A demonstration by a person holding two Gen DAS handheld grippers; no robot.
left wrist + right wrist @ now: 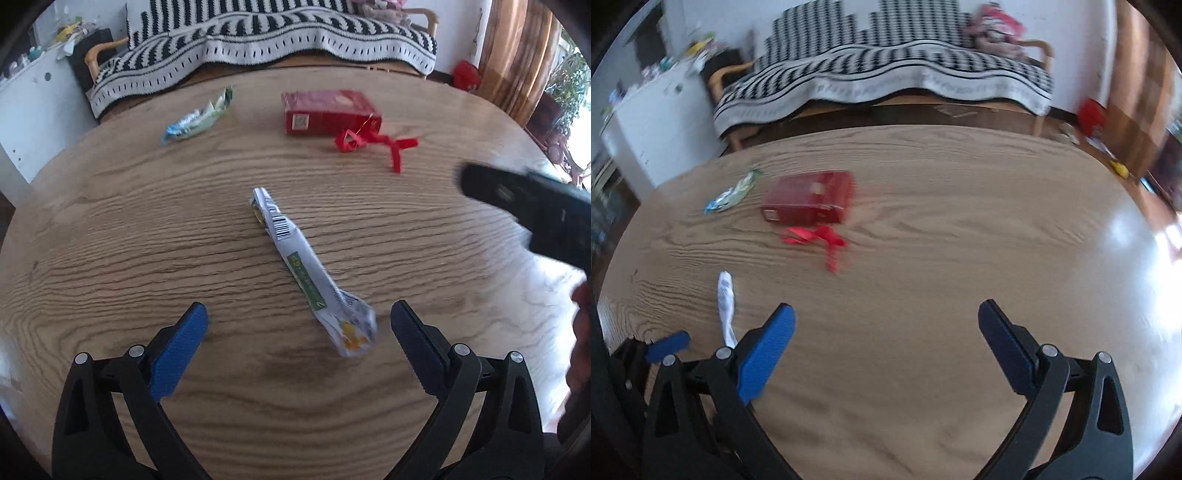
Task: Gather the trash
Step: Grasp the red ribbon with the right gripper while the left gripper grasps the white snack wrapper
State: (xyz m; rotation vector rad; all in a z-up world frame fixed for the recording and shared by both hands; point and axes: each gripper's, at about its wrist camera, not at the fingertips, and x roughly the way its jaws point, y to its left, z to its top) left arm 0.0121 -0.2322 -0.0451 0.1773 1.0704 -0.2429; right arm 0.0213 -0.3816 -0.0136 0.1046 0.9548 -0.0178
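A crumpled white wrapper [306, 269] with a barcode lies on the wooden table [110, 229]. Its near end sits between the fingers of my open left gripper [299, 317], closer to the right finger. It shows in the right wrist view [726, 302] too. A red box [327, 110] lies farther back, with a red ribbon [373, 142] in front of it. A blue-green wrapper [197, 120] lies at the back left. My right gripper [886, 321] is open and empty over bare table, right of the white wrapper. The box [809, 201], ribbon [820, 238] and blue-green wrapper [733, 195] lie ahead on its left.
A sofa with a black-and-white striped blanket [258, 40] stands behind the table. A white cabinet [653, 122] is at the back left. My right gripper's body [532, 214] shows at the right of the left wrist view. My left gripper's finger [666, 345] shows at lower left.
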